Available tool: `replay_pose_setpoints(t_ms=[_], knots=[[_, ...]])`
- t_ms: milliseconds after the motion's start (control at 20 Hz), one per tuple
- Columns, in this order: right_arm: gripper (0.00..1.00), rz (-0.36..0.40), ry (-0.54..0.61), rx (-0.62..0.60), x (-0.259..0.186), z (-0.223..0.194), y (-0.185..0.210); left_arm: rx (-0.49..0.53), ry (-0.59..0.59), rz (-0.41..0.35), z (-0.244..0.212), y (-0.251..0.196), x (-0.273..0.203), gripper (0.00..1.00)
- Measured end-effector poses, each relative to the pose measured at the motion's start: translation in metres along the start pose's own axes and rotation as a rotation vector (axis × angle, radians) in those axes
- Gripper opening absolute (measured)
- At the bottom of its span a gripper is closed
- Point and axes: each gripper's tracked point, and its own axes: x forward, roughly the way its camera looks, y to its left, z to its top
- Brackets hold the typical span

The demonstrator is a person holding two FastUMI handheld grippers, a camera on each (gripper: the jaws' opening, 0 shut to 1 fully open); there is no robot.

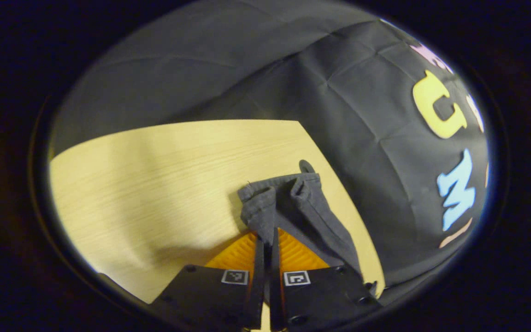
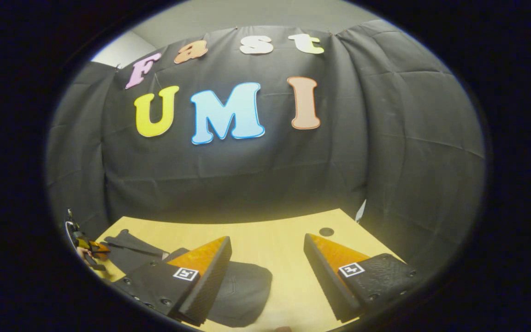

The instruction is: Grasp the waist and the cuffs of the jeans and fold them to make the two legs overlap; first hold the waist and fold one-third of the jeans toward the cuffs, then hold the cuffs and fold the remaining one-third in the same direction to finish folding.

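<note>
Evidently mid-fold: the left tool point(image 1: 266, 240) pinched the jeans' point(image 1: 288, 203) cuffs; the right tool point(image 2: 265, 276) gaped wide above the table point(image 2: 274, 244).

A staged recording booth, not a lived-in room, is indicated. A pale wood-grain table point(image 2: 270, 235) is enclosed on all sides by creased black cloth point(image 2: 385, 152) hung as walls. Above the cloth, a strip of plain light wall point(image 2: 228, 14) is seen. A small round hole point(image 2: 326, 231) is set into the tabletop.
</note>
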Motion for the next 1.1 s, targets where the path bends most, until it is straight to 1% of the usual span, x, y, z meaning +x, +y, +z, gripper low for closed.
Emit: replay_pose_setpoints(t_ms=[50,100,150,200,250,300,450,500,550,600,800,900,1100], knots=[[0.94,0.007,0.002,0.001,-0.001,0.000,0.003,0.002,-0.002,0.003,0.004,-0.002,-0.002,0.10],[0.89,0.016,0.001,0.000,-0.002,-0.001,0.005,-0.016,-0.002,-0.006,0.003,-0.005,-0.002,0.10],[0.89,0.020,-0.001,-0.002,-0.003,0.001,0.006,-0.052,-0.004,-0.033,0.007,-0.011,-0.005,0.10],[0.94,0.020,-0.002,-0.003,-0.005,0.001,0.004,-0.099,-0.015,-0.070,0.013,-0.018,-0.011,0.10],[0.89,0.020,-0.005,-0.004,-0.007,0.002,0.004,-0.128,-0.028,-0.106,0.022,-0.027,-0.019,0.10],[0.94,0.019,-0.009,-0.004,-0.008,0.004,0.002,-0.137,-0.038,-0.136,0.023,-0.033,-0.030,0.10],[0.94,0.024,-0.019,0.001,-0.012,0.008,0.002,-0.099,-0.061,-0.214,0.025,-0.066,-0.057,0.10],[0.89,0.029,-0.020,0.005,-0.014,0.009,0.002,-0.087,-0.069,-0.239,0.028,-0.081,-0.064,0.10],[0.89,0.036,-0.022,0.009,-0.016,0.011,0.005,-0.076,-0.073,-0.264,0.029,-0.095,-0.073,0.09],[0.94,0.044,-0.024,0.012,-0.017,0.012,0.007,-0.063,-0.075,-0.290,0.028,-0.109,-0.079,0.09],[0.94,0.071,-0.039,0.010,-0.026,0.014,0.009,0.024,-0.086,-0.381,0.019,-0.168,-0.113,0.10],[0.94,0.079,-0.051,0.012,-0.031,0.018,0.008,0.063,-0.084,-0.437,0.007,-0.198,-0.130,0.09],[0.94,0.089,-0.072,0.049,-0.038,0.025,0.005,0.145,-0.054,-0.536,-0.036,-0.262,-0.162,0.09]])
